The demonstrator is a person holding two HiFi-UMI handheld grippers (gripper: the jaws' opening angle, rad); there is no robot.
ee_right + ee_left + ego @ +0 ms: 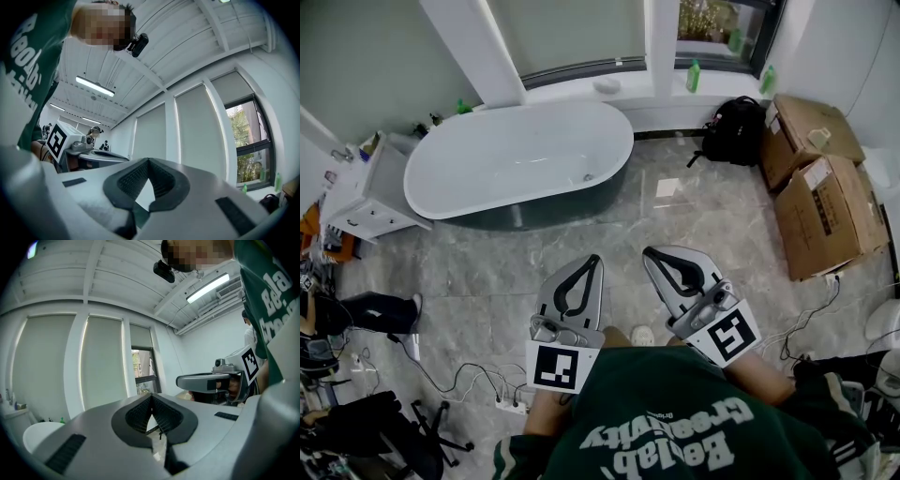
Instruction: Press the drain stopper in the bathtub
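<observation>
The white oval bathtub (516, 159) stands under the window, across the marble floor from me. A small round metal drain stopper (588, 177) shows on its inner right side. Both grippers are held close to my chest, well short of the tub and pointing towards it. My left gripper (594, 260) is shut with nothing in it, and so is my right gripper (649, 251). In the left gripper view the jaws (151, 397) meet at the tips, with the tub rim (35, 436) low at the left. The right gripper (148, 161) points up at the blinds.
Two cardboard boxes (817, 192) and a black backpack (735, 129) sit at the right wall. A white cabinet (364, 195) stands left of the tub. Cables and a power strip (514, 405) lie on the floor at lower left. Bottles (694, 75) stand on the sill.
</observation>
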